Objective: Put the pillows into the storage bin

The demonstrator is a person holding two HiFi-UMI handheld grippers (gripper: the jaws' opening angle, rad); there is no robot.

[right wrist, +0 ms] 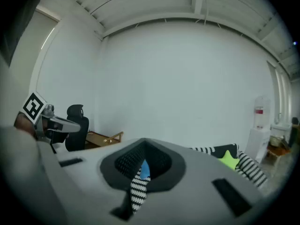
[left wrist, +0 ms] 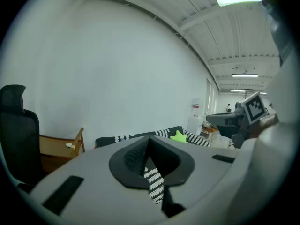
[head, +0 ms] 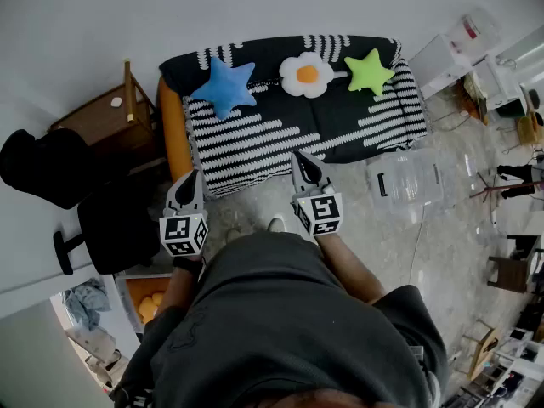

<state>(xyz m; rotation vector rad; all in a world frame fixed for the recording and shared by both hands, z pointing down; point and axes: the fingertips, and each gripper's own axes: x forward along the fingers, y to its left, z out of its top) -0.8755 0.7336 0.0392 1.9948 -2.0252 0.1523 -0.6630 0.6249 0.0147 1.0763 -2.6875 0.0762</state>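
Observation:
Three pillows lie on the back of a black-and-white striped sofa point(head: 280, 134): a blue star point(head: 225, 86), a white flower with an orange centre point(head: 306, 74) and a green star point(head: 369, 70). A clear storage bin point(head: 406, 179) stands on the floor by the sofa's right end. My left gripper point(head: 191, 178) and right gripper point(head: 303, 163) are both shut and empty, held in front of the sofa, short of its front edge. In the right gripper view, the blue star point(right wrist: 144, 169) peeks between the jaws and the green star point(right wrist: 228, 159) shows at right.
A wooden side table point(head: 106, 121) stands left of the sofa, with a black office chair point(head: 119, 223) in front of it. A bin holding orange things point(head: 149, 300) sits at lower left. Furniture and clutter point(head: 510, 126) line the right side. A cable point(head: 418, 236) runs across the floor.

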